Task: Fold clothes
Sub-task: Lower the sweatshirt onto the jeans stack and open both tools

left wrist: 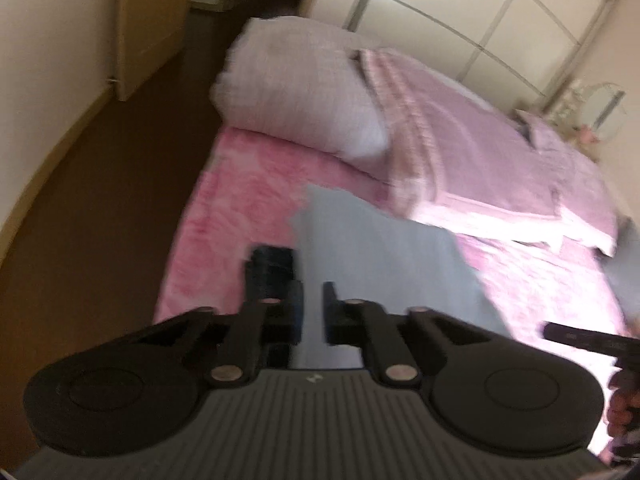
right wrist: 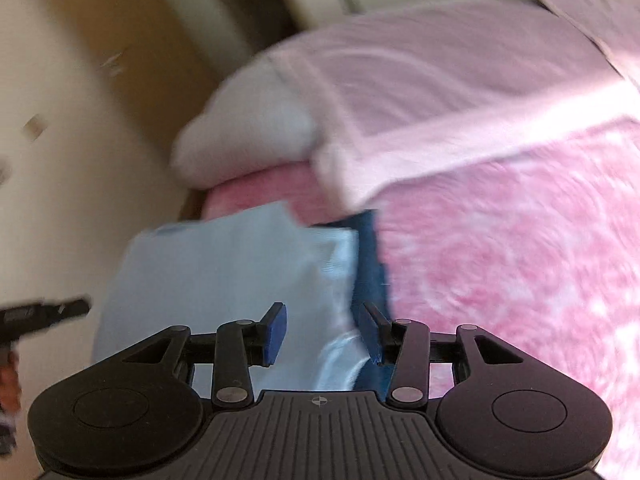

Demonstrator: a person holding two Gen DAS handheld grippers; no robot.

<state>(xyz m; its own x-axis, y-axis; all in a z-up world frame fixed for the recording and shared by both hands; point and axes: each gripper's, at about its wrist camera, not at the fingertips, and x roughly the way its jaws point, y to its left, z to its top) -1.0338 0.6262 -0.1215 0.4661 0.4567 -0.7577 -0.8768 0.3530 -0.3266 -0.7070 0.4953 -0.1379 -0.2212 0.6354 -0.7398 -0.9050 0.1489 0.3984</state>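
Pale blue garment (left wrist: 372, 248), spread mid-frame on the pink bedspread (left wrist: 224, 216), is pinched by the closed left gripper (left wrist: 313, 312), probably for folding, while the right gripper (right wrist: 322, 334) is held open above it.

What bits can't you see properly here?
Left wrist view: light blue garment, blurred, near end hidden behind the left gripper.
Right wrist view: dark blue fabric, mostly covered by the garment.
Left wrist view: right gripper's fingers, cut off by the right edge.
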